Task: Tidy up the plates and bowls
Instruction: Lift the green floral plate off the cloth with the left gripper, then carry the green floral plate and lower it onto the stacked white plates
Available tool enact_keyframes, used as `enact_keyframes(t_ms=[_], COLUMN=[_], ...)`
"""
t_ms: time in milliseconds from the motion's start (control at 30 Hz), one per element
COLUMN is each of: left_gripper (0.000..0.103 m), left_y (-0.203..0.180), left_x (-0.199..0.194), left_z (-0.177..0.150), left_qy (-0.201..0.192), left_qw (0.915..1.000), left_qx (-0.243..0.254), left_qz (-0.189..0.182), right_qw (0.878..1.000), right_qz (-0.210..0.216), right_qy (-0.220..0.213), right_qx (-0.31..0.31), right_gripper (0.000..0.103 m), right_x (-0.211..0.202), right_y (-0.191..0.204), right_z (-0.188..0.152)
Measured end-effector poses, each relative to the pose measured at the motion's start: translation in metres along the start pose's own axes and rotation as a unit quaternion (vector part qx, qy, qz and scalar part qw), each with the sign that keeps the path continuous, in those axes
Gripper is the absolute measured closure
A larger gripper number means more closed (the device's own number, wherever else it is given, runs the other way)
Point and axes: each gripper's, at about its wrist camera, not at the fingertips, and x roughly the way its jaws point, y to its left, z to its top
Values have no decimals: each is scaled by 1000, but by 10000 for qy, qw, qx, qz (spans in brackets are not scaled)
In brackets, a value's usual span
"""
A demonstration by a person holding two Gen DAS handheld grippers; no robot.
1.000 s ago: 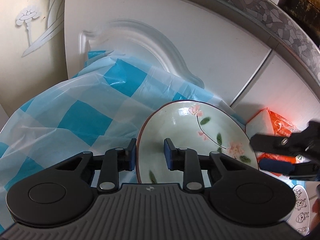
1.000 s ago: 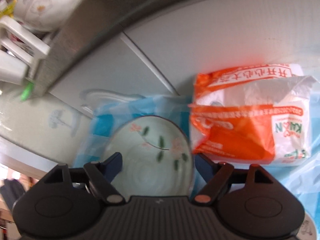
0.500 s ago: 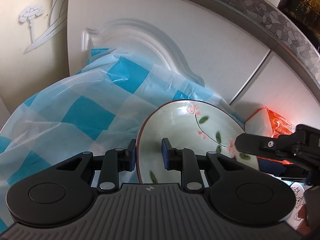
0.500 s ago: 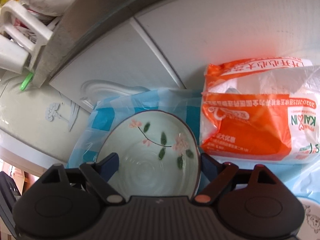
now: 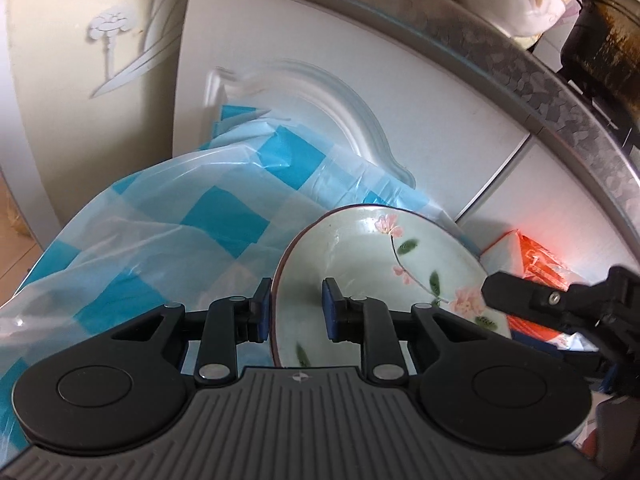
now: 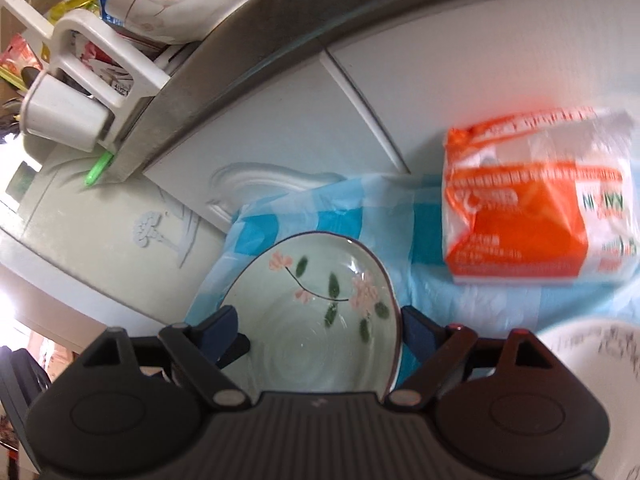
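The left tool (image 5: 297, 309) pinched the rim of the bowl (image 5: 384, 264) — its jaws had just closed further; the right tool (image 6: 318, 326) straddled it, wide open.

- The bowl (image 5: 384, 264) is pale green glazed ceramic with a thin dark reddish-brown rim, painted inside with pink blossoms, dark green leaves and a thin dark stem.
- It is tipped up on edge, its hollow facing my right side, and its rim stands between my left jaws; it sits over the blue-and-white checked plastic sheet.
- From my right camera the bowl (image 6: 316, 320) shows faint concentric rings in its bottom, and looks empty.
- A white plate (image 6: 592, 356) with dark printed marks lies at the lower right of that view, blurred and partly cut off.
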Motion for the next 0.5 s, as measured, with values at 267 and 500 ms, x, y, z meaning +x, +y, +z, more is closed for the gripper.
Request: enact_keyframes(t_ms=[267,500], left_gripper=[79,79], left_y=[6,5], left_x=[-29,-57], left_z=[-13,-21], left_qy=[-17,-98], left_qw=[9998,9996], left_qx=[-166,-224], left_qz=[73,112], right_qw=[9998,9994], right_qz=[181,306], right_qy=[-67,-122], right_qx=[-16,-121], right_gripper=[15,15], right_x=[-23,-47], right_y=[13,24], right_z=[-20,-35])
